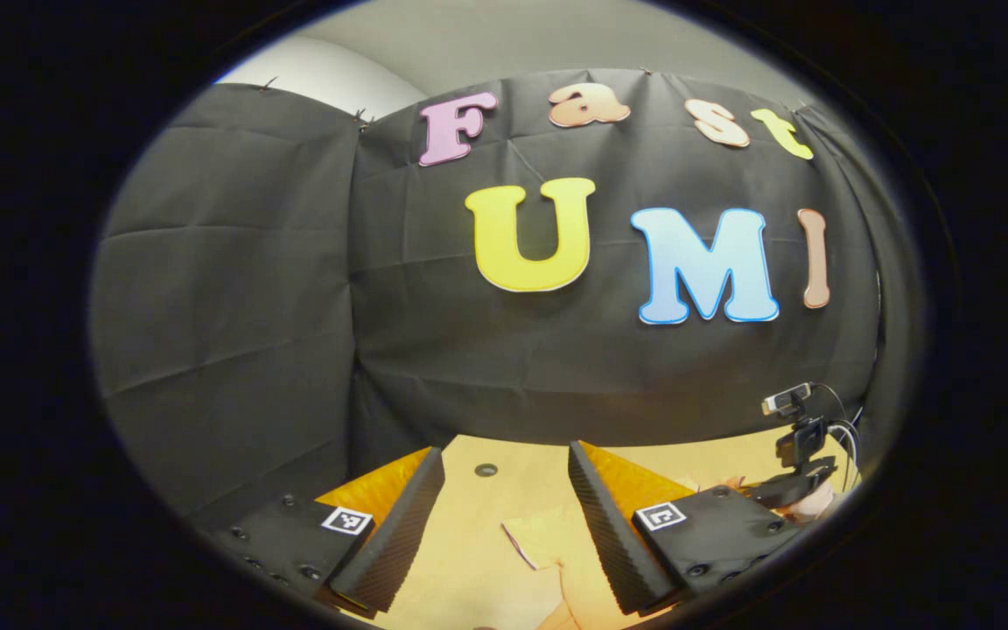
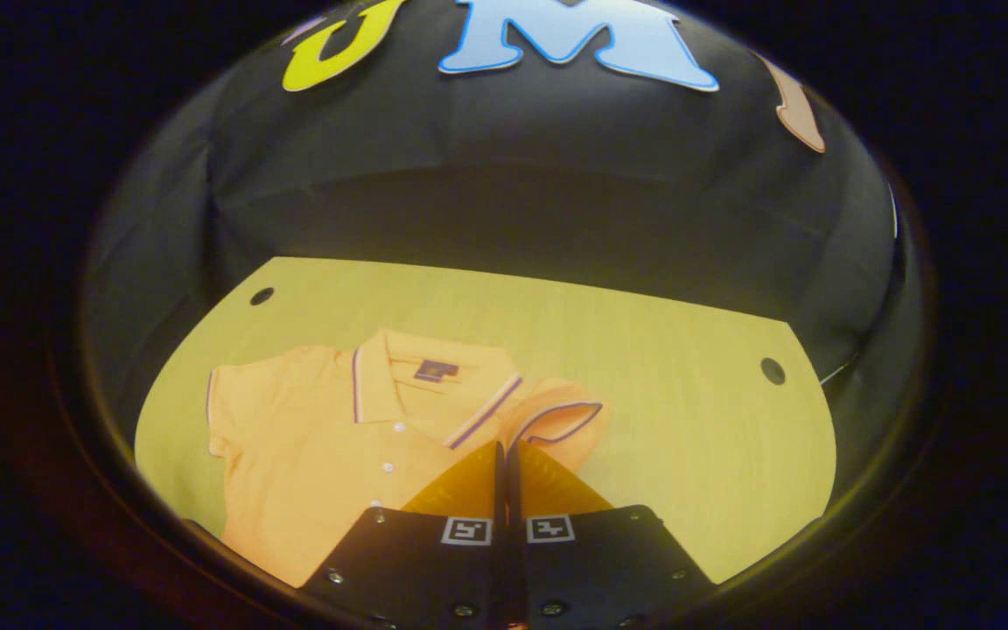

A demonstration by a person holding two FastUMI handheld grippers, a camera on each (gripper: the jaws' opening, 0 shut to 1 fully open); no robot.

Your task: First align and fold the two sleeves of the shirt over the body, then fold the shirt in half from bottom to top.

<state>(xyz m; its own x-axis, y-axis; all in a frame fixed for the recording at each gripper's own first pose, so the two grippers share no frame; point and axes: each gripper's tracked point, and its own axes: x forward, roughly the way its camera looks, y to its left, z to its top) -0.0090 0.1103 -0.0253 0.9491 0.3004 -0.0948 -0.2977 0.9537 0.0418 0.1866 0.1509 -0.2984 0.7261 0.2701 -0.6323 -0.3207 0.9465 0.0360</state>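
An orange polo shirt (image 2: 320, 455) lies flat and face up on the yellow table (image 2: 688, 394), collar (image 2: 416, 376) towards the far wall. Both short sleeves have a dark-trimmed hem. One sleeve (image 2: 224, 411) lies spread out, while the other sleeve (image 2: 556, 420) is curled up at its hem. My right gripper (image 2: 504, 448) is shut, its tips over the shirt's shoulder beside that curled sleeve; I cannot tell if cloth is pinched. My left gripper (image 1: 505, 448) is open and faces the wall, with a bit of the shirt (image 1: 535, 538) below it.
A small camera on a black stand (image 1: 793, 420) sits at the table's right edge in the left gripper view. The table has round holes (image 2: 773, 370) near its back corners. Black cloth walls close off the back and sides. Bare tabletop lies beside the curled sleeve.
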